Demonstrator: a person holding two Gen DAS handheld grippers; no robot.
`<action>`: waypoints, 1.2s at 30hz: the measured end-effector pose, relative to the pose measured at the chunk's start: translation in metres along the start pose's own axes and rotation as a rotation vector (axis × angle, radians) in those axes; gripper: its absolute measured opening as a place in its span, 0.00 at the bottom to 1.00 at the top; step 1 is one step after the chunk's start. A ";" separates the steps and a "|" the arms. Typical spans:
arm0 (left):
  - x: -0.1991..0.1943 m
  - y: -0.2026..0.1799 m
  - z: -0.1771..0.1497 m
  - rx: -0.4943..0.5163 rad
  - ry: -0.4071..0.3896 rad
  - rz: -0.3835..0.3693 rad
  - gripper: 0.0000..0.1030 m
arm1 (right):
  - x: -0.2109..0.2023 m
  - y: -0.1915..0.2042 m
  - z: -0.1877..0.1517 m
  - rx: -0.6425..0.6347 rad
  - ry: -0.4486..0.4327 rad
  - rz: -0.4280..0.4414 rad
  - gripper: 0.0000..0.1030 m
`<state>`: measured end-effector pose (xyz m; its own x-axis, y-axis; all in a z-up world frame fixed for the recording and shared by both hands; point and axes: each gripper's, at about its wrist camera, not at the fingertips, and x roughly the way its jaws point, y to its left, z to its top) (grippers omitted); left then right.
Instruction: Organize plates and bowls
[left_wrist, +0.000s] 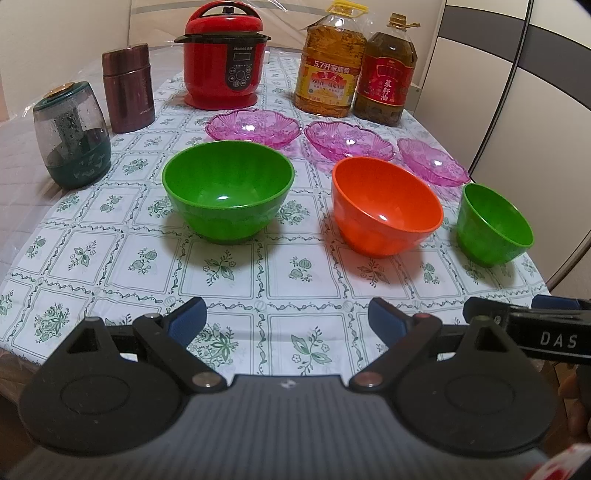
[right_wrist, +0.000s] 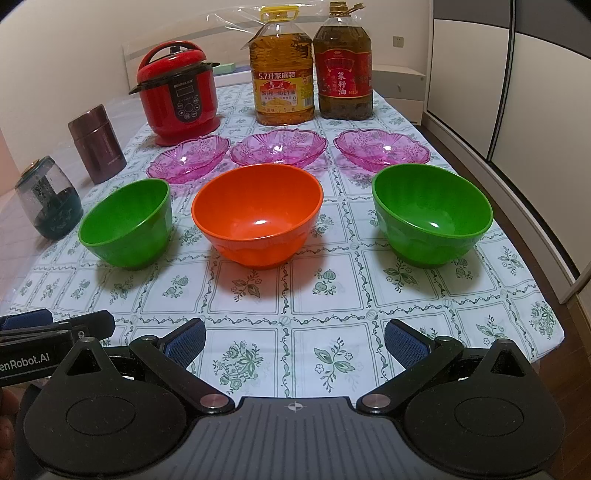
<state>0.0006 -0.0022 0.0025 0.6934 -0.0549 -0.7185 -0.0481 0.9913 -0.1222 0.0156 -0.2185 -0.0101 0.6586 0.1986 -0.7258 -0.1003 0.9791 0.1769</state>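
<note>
Left gripper is held low over the near edge of the table, fingers spread wide, nothing between them; right gripper likewise, fingers apart and empty. Three bowls are lined up in a front row, all upright and apart from each other: left green bowl, orange bowl in the middle, right green bowl. Behind them a second row of three pink translucent plates is seen (middle one just beside its left neighbour, rims possibly touching, cannot be told). At the back, a red pressure cooker and two oil bottles are placed side by side. On the left edge, a maroon flask and a green-based jar are set. Table is covered by a floral-pattern cloth. Part of the right gripper is caught at the right edge of the left wrist view, just beside the left one.
</note>
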 end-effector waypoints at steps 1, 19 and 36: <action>0.000 0.000 0.000 0.000 0.000 0.000 0.91 | 0.000 0.000 0.000 0.000 -0.001 0.000 1.00; -0.002 0.009 0.008 -0.016 -0.031 -0.008 0.90 | -0.001 0.003 0.002 0.015 -0.002 0.027 1.00; -0.008 0.070 0.106 -0.107 -0.182 -0.081 0.91 | -0.025 0.006 0.095 -0.015 -0.134 0.126 1.00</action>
<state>0.0678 0.0800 0.0727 0.8160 -0.1015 -0.5691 -0.0565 0.9658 -0.2532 0.0694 -0.2220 0.0718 0.7335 0.3136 -0.6030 -0.1990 0.9474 0.2506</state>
